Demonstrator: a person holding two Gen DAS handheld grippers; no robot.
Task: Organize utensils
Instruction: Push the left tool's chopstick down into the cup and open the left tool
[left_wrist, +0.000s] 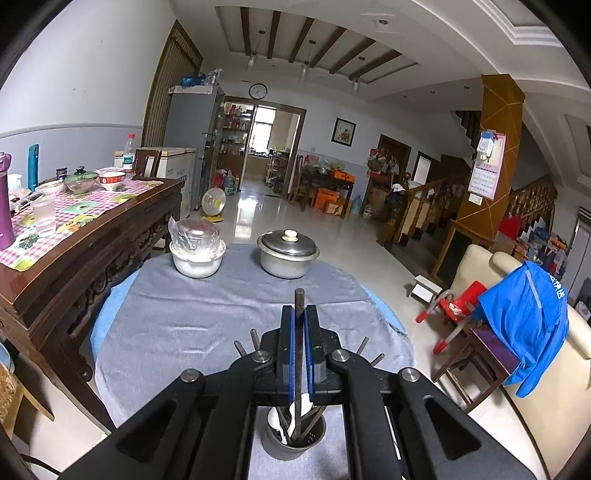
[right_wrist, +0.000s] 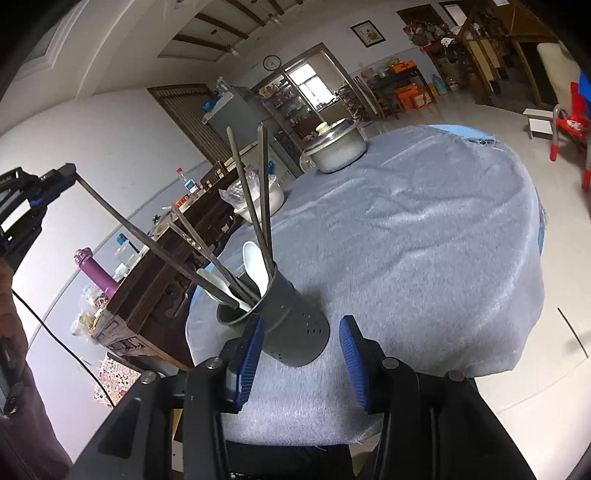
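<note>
A dark grey utensil holder (right_wrist: 295, 332) stands near the front edge of the round table's grey cloth (right_wrist: 424, 240). It holds several dark chopsticks (right_wrist: 264, 192) and white spoons (right_wrist: 255, 262). My left gripper (left_wrist: 299, 310) is shut on one dark chopstick (left_wrist: 299, 299), whose lower end reaches down into the holder (left_wrist: 295, 439). In the right wrist view that left gripper (right_wrist: 61, 177) sits at the upper left, with its chopstick (right_wrist: 147, 238) slanting down to the holder. My right gripper (right_wrist: 303, 358) is open, its jaws still opening. The holder's base stands between them, close to the left pad (right_wrist: 251, 354).
A lidded metal pot (left_wrist: 288, 254) and a white bowl with a plastic bag (left_wrist: 197, 254) stand at the table's far side. A wooden sideboard (left_wrist: 92, 251) crowded with dishes is at the left. A red child's chair (left_wrist: 454, 306) and a cream armchair (left_wrist: 554, 387) are at the right.
</note>
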